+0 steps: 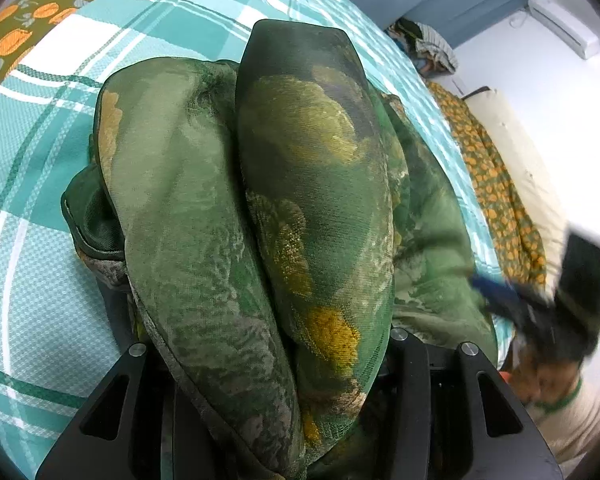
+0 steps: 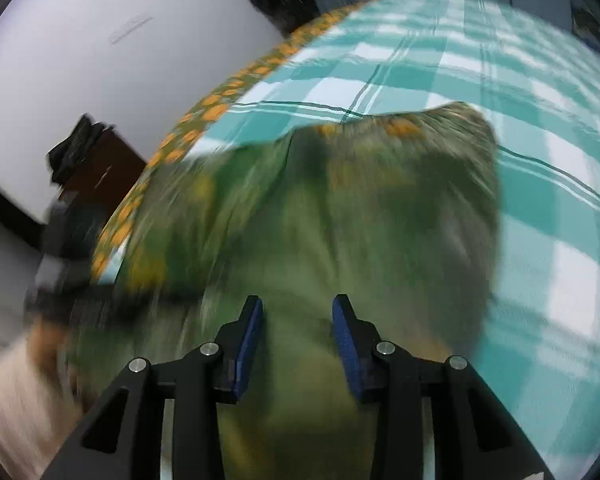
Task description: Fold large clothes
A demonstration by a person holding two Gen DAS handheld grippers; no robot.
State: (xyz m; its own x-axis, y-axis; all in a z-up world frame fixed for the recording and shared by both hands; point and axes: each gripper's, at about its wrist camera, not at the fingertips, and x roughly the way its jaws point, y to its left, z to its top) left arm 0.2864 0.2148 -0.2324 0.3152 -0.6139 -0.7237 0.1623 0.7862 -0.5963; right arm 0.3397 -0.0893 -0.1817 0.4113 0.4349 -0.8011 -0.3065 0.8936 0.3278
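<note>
Draping over the left claw [image 1: 284,320], green cloth [image 1: 220,208] hides its fingers; right claw [image 2: 298,340] gapes empty above checked bedsheet [image 2: 540,200].

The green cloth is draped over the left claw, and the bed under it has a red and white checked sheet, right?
Not quite. The green cloth is draped over the left claw, but the sheet on the bed is teal and white checked, not red. The left wrist view shows this clearly, and the right wrist view shows the same teal checks.
</note>
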